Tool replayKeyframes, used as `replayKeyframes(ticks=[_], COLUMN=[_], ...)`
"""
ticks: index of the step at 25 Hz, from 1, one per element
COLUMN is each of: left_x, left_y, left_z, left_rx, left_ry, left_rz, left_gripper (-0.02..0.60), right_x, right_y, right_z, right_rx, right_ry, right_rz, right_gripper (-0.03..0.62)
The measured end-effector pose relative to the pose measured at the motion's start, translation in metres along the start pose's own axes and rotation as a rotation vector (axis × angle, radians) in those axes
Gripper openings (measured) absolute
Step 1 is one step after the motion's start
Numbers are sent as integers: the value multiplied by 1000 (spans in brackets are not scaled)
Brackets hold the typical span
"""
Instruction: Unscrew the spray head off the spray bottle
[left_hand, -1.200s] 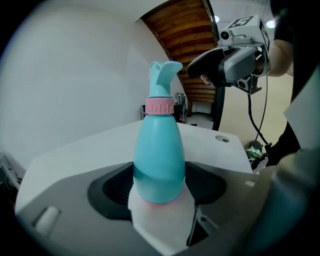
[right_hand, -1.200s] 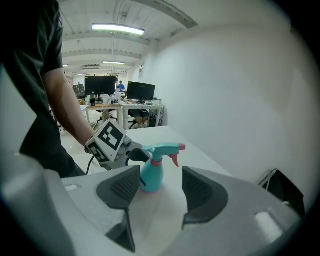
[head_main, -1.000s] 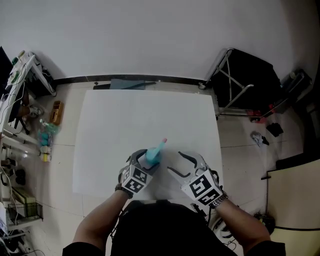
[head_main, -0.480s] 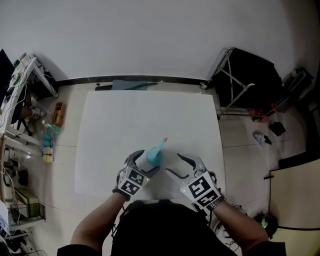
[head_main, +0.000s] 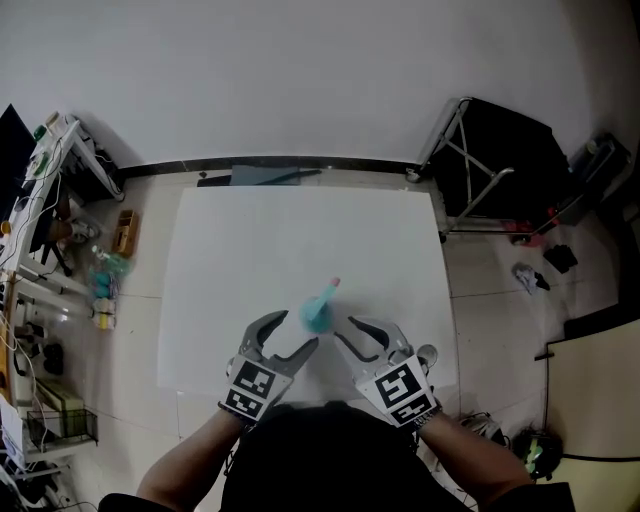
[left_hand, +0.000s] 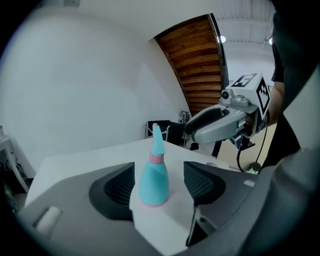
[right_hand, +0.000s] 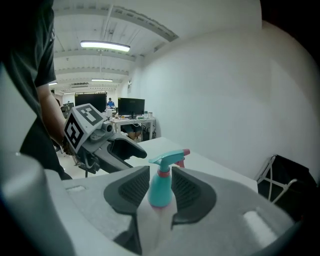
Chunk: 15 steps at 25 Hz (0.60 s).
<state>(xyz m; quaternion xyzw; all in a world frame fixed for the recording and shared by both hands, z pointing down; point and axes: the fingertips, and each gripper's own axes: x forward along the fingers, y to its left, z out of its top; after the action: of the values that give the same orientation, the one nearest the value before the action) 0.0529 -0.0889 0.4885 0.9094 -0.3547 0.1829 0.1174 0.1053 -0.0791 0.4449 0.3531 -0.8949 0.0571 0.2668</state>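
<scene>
A teal spray bottle (head_main: 318, 312) with a pink collar and pink nozzle tip stands upright on the white table (head_main: 300, 230). The left gripper (head_main: 293, 332) sits just short of it on the near left. In the left gripper view the bottle (left_hand: 153, 177) is beyond the jaws with gaps on both sides; the jaws are closing slightly. The right gripper (head_main: 347, 329) is close on the near right, and its jaws are closing. From the right gripper view the bottle (right_hand: 161, 187) stands beyond the pads, untouched. Each gripper shows in the other's view: right gripper (left_hand: 220, 122), left gripper (right_hand: 107, 145).
A black folding stand (head_main: 500, 160) is on the floor past the table's right edge. Shelves with clutter (head_main: 60, 220) line the left side. Small items lie on the floor at the right (head_main: 525, 275). The white wall runs behind the table's far edge.
The left gripper, which was around the bottle's base, has let go and drawn back toward the person. The right gripper's jaws have narrowed. The bottle stands alone.
</scene>
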Motion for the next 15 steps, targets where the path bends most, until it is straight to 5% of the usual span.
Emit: replayKeyframes(ticks=[6, 11, 15], left_x=[-15, -20, -16], left_y=[-8, -17, -24], left_z=[16, 28, 30], left_rx=[-5, 21, 25], left_ry=[9, -1, 7], left_rz=[-26, -61, -93], left_gripper=[197, 15, 12], right_x=[2, 5, 9], right_y=[7, 15, 18], right_z=[4, 4, 5], right_rx=[28, 64, 101], right_ry=[-38, -45, -42], right_rz=[-27, -26, -17], right_gripper=[7, -8, -8])
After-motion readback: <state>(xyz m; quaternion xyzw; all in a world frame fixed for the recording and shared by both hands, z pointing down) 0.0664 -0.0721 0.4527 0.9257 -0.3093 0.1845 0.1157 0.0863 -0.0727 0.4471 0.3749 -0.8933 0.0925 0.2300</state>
